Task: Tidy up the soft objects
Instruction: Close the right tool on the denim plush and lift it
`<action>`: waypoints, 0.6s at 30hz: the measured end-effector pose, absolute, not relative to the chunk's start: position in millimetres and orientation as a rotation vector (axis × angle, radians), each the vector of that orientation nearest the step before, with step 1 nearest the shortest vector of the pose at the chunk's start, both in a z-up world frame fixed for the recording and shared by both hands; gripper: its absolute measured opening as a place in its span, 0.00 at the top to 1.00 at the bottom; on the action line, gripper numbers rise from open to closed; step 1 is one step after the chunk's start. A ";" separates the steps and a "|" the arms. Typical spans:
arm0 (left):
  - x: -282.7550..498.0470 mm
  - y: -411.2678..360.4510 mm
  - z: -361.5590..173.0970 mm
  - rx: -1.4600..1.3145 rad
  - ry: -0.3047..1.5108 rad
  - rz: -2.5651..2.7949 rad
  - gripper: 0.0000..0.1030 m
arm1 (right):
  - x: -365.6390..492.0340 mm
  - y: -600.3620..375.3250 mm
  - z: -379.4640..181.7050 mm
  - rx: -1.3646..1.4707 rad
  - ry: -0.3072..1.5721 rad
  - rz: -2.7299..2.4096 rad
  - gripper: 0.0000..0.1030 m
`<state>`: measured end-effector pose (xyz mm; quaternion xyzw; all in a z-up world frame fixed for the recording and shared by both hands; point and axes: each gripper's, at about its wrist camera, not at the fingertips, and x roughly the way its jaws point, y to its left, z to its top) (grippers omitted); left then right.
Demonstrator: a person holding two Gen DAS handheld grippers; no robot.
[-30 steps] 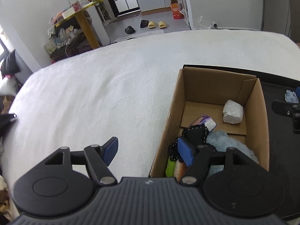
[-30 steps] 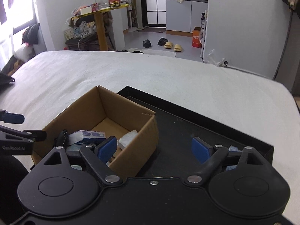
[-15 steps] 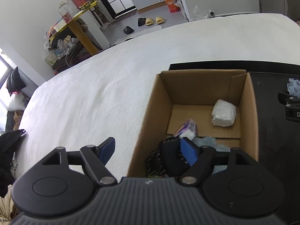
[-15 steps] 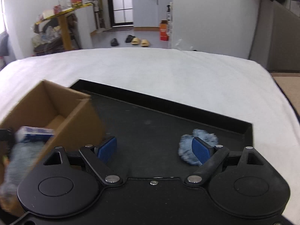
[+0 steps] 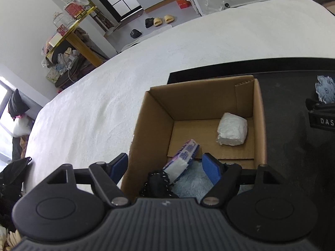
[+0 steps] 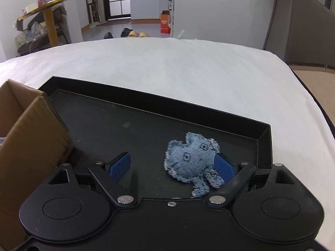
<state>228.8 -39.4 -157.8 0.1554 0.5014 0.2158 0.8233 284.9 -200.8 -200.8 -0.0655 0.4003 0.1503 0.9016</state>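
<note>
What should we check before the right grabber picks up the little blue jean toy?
1. Right gripper jaws open: ok.
2. Denim toy between the jaws: not ok, it sits against the right-hand pad, off centre.
3. Toy lies free on the black tray, nothing on it: ok.
4. Cardboard box has free floor space: ok.
5. Left gripper clear of the toy: ok, it hangs open over the box.
6. Pads touching the toy: cannot tell.

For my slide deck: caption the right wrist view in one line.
Open right tool hovers over a denim soft toy lying on the black tray, beside the cardboard box.
</note>
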 end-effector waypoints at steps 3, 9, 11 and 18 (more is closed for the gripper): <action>228.2 -42.0 -156.3 0.342 1.066 0.459 0.26 | 286.6 -201.7 -204.6 -0.130 0.843 0.306 0.21; 224.9 -41.0 -150.4 0.323 1.061 0.463 0.26 | 290.3 -207.8 -211.8 -0.160 0.868 0.272 0.64; 222.1 -40.9 -147.6 0.320 1.059 0.461 0.26 | 291.0 -212.8 -209.5 -0.157 0.871 0.260 0.68; 209.5 -30.6 -133.8 0.283 1.045 0.460 0.26 | 281.1 -222.4 -200.7 -0.122 0.882 0.250 0.85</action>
